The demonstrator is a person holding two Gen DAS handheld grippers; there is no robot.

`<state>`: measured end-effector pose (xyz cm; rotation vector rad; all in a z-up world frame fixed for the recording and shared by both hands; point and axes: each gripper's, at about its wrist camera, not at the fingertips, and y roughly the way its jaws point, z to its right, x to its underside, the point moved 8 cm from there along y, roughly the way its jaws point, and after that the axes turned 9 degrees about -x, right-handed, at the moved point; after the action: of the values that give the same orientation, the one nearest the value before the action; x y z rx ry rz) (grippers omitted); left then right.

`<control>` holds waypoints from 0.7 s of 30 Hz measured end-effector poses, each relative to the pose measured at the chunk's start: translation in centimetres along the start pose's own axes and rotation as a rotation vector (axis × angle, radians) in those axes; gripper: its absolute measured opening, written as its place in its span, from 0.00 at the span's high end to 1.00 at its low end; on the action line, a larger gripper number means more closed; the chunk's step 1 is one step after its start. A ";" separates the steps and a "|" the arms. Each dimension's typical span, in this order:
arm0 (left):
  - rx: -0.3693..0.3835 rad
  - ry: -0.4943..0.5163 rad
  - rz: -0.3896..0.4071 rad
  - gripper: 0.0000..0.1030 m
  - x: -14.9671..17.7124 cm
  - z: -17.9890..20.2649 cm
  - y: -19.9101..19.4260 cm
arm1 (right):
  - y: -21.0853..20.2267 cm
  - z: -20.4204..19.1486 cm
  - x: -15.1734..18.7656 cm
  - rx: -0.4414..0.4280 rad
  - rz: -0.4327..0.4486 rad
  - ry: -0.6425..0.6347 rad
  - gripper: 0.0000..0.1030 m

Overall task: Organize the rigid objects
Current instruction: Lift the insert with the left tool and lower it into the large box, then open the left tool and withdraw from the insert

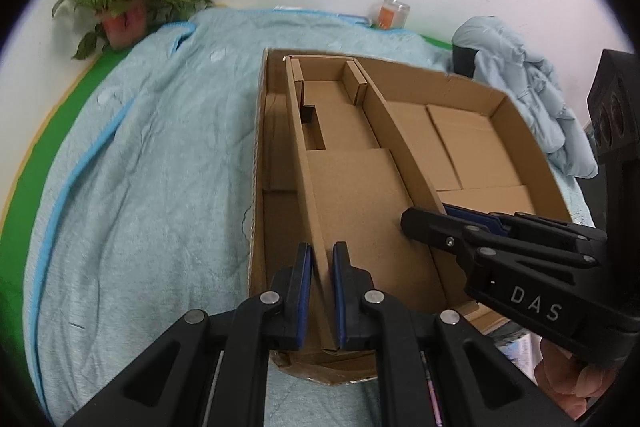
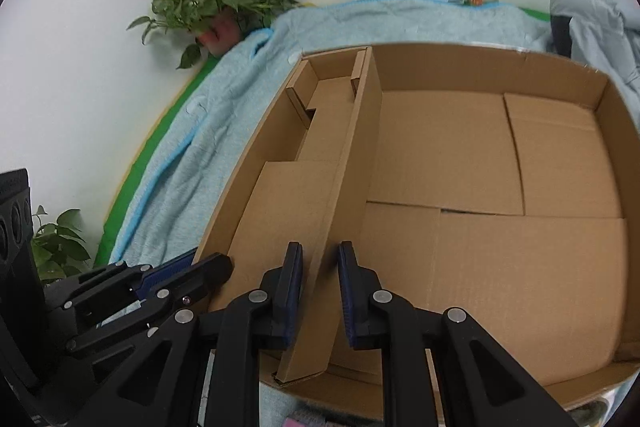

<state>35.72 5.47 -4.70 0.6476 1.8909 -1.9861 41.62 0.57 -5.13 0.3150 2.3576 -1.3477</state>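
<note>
Both grippers are pinching the smaller brown cardboard insert tray point(image 1: 352, 187) that sits in the left part of the big open cardboard box point(image 2: 500, 155) on the light blue blanket point(image 1: 140, 167). The left gripper point(image 1: 322, 291) is clamped on its left wall, the right gripper point(image 2: 320, 291) on its right wall. Thin cardboard: uneven pulling could buckle a wall or snag the tray on the box.
</note>
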 end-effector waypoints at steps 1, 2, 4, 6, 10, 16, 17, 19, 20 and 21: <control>-0.009 -0.008 -0.009 0.90 0.3 -0.2 0.5 | 0.8 0.5 0.4 -0.003 -0.009 0.009 0.85; -0.016 -0.013 -0.013 0.90 0.3 -0.5 0.7 | 1.7 0.9 0.8 -0.009 -0.022 0.017 0.85; -0.049 -0.011 -0.018 0.91 0.6 -0.8 1.2 | 3.3 1.4 1.4 -0.015 -0.044 0.024 0.86; -0.074 -0.008 -0.025 0.91 0.8 -1.1 1.6 | 4.7 1.4 1.7 -0.014 -0.057 0.017 0.87; -0.099 -0.003 -0.040 0.91 1.5 -1.7 2.0 | 6.2 1.7 2.0 -0.032 -0.087 0.039 0.87; -0.069 -0.036 0.006 0.91 2.4 -2.4 0.0 | 7.2 1.2 2.2 -0.034 -0.076 0.031 0.81; -0.067 -0.039 0.035 0.91 2.5 -2.5 -1.0 | 6.6 1.3 1.9 -0.036 -0.067 0.017 0.81; -0.082 -0.028 0.116 0.91 2.7 -2.6 -3.5 | 4.2 0.7 1.9 -0.025 -0.008 -0.016 0.60; -0.094 -0.022 0.154 0.84 2.8 -2.7 -4.8 | 2.7 0.3 1.9 -0.037 0.023 -0.033 0.28; -0.109 -0.017 0.189 0.76 2.9 -2.8 -6.0 | 0.3 -0.1 2.3 -0.040 0.081 -0.070 0.00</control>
<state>30.36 8.88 -1.19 0.7457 1.8391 -1.7547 39.65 0.83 -6.32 0.3422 2.2856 -1.2527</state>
